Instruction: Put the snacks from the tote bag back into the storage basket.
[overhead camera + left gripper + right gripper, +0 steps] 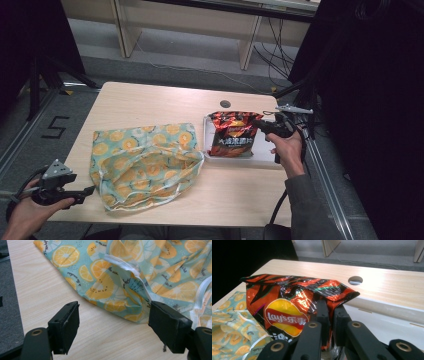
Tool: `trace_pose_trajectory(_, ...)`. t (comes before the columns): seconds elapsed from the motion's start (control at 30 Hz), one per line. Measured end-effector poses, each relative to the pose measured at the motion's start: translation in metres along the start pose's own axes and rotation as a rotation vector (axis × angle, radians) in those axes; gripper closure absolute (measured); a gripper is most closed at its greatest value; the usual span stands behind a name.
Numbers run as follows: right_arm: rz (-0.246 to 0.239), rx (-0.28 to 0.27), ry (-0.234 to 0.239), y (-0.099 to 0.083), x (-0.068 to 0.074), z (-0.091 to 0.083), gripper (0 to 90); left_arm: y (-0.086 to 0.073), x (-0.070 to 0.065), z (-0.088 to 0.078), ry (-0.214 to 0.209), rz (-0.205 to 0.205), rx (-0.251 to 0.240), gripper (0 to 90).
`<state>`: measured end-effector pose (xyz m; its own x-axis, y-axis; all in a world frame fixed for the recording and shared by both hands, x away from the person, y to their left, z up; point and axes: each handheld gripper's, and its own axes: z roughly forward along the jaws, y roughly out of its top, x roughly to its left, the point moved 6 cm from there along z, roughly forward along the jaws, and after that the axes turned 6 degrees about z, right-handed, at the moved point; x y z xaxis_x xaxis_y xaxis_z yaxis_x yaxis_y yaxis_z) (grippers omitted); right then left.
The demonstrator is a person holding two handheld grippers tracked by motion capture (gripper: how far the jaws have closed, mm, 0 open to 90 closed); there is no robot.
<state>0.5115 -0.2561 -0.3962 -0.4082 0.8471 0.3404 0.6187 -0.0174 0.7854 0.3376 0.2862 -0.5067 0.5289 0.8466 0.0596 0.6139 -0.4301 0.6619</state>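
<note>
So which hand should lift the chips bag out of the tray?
The right. The right gripper is already pinched on the Lay's chips bag in the white tray, while the left gripper sits open by the orange-print bag.

Left gripper (pixel 82 192): black body, grey three-cornered plate on top, black cable, thick rectangular black pads (pixel 66 326). Right gripper (pixel 261 123): black, brass-coloured pivot screws, grey plate. Right forearm: grey-green sleeve (pixel 305 205).
</note>
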Motion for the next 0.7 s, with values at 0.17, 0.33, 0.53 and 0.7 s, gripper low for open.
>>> trace_pose_trajectory(0.17,-0.006,0.006,-0.028,0.001,-0.002,0.005,84.5,0.0,0.001,0.0,0.001,-0.003,-0.001,24.3)
trace_pose_trajectory(0.33,-0.023,0.01,-0.042,0.002,-0.008,0.012,82.5,0.0,0.001,0.0,0.002,-0.004,-0.002,24.3)
trace_pose_trajectory(0.53,0.014,0.013,-0.046,0.002,-0.005,0.018,81.4,-0.001,0.002,0.001,-0.001,-0.005,0.001,24.4)
trace_pose_trajectory(0.7,-0.022,-0.008,-0.055,0.006,-0.012,0.027,81.2,-0.001,0.003,0.001,0.006,-0.014,-0.002,24.4)
